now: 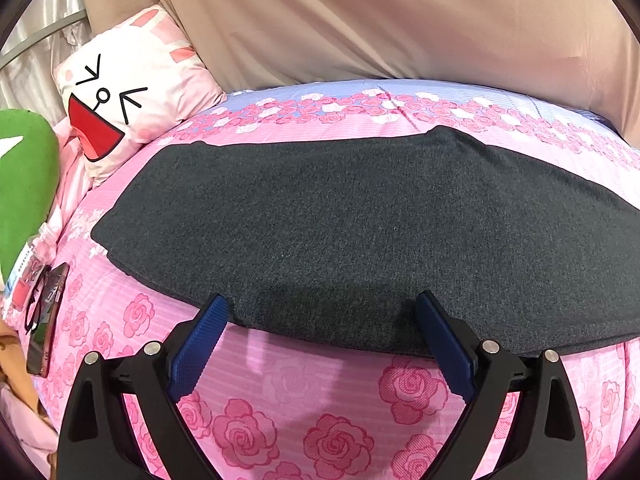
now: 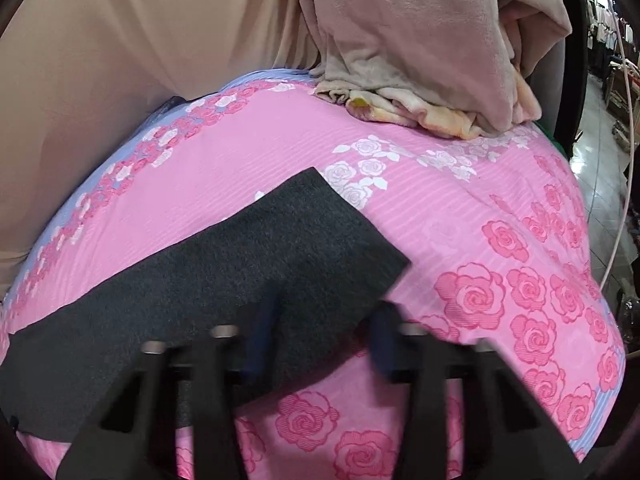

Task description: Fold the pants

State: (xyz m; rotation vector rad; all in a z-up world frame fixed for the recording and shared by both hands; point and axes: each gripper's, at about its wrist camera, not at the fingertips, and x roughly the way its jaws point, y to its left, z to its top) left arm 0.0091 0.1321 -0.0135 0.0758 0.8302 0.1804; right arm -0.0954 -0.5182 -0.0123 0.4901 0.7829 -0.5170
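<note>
Pants, one dark grey pair, lay flat and folded lengthwise across a pink bedspread printed with roses. The left gripper stood wide open at the near edge of the cloth, its two blue pads just over that edge and nothing pressed between them. The right gripper was blurred; its two fingers showed a gap at the near edge by the end of the pants, and no cloth looked pinched there. One white cartoon-face pillow sat at the far left, with one green cushion, one phone and one pair of glasses nearby. One heap of beige blankets rested at the far end
</note>
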